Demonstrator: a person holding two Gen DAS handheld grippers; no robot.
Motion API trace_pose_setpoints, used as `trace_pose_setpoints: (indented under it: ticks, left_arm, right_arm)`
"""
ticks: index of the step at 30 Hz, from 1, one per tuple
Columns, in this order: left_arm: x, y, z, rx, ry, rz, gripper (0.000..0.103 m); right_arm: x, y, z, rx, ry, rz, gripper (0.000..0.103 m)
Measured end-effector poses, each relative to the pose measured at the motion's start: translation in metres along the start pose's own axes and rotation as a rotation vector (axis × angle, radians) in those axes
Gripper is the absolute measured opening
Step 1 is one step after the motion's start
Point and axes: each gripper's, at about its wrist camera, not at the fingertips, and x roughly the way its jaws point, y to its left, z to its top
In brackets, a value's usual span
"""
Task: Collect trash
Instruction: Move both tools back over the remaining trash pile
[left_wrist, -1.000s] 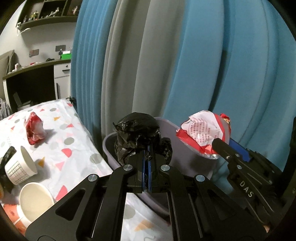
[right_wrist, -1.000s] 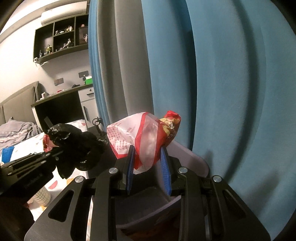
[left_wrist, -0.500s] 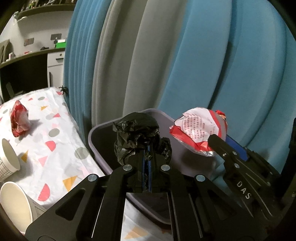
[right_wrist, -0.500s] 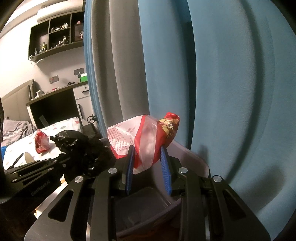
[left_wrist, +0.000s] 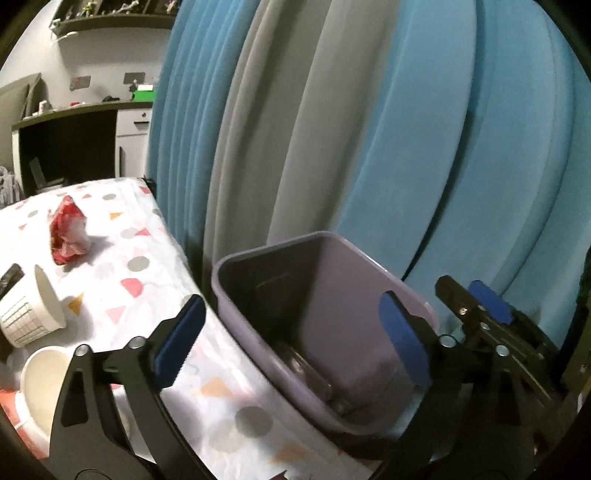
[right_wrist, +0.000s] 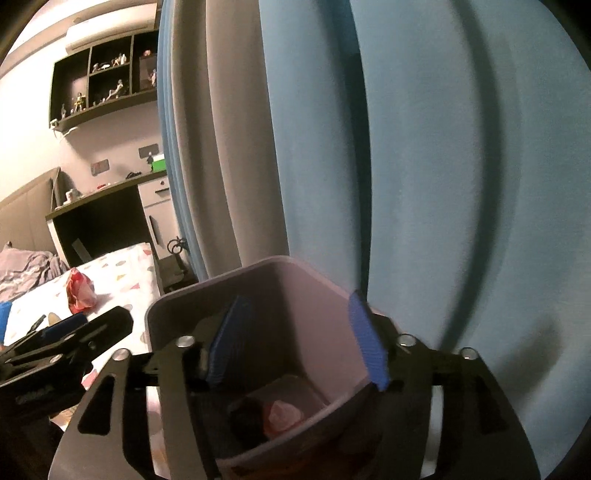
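Both grippers, left gripper (left_wrist: 291, 339) and right gripper (right_wrist: 299, 339), hang over the grey bin (left_wrist: 325, 240) with jaws wide and empty, while the crumpled red wrapper (left_wrist: 67, 232) on the patterned worktop (left_wrist: 122, 266) looks light, soft, best pinched mid-crumple.

The left gripper (left_wrist: 291, 339) has its jaws spread wide, with nothing between them. Its 2 blue pads (left_wrist: 179, 341) show, 1 at about 8 o'clock and the other at about 4 o'clock in the left wrist view. The right gripper (right_wrist: 299, 349) is likewise spread wide and holds nothing; its 2 blue pads (right_wrist: 367, 350) sit at about 7 o'clock and 5 o'clock in the right wrist view. Each gripper shows in the other's camera: the right at 4 o'clock of the left view, the left at 8 o'clock of the right view, side by side and apart.
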Motion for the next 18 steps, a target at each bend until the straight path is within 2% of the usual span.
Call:
trace_pose_setpoints:
  ticks: [5, 9, 18]
  left_arm:
    - [-0.024, 0.000, -0.010, 0.019, -0.027, 0.044, 0.097]
    - [-0.049, 0.003, -0.018, 0.026, -0.061, 0.088, 0.097]
    - [-0.107, 0.027, -0.037, 0.008, -0.118, 0.200, 0.097]
  right_arm:
    - [-0.020, 0.001, -0.004, -0.004, -0.035, -0.021, 0.078]
    - [-0.032, 0.004, -0.007, 0.000, -0.040, -0.019, 0.085]
    - [-0.058, 0.023, -0.015, 0.010, -0.010, 0.066, 0.087]
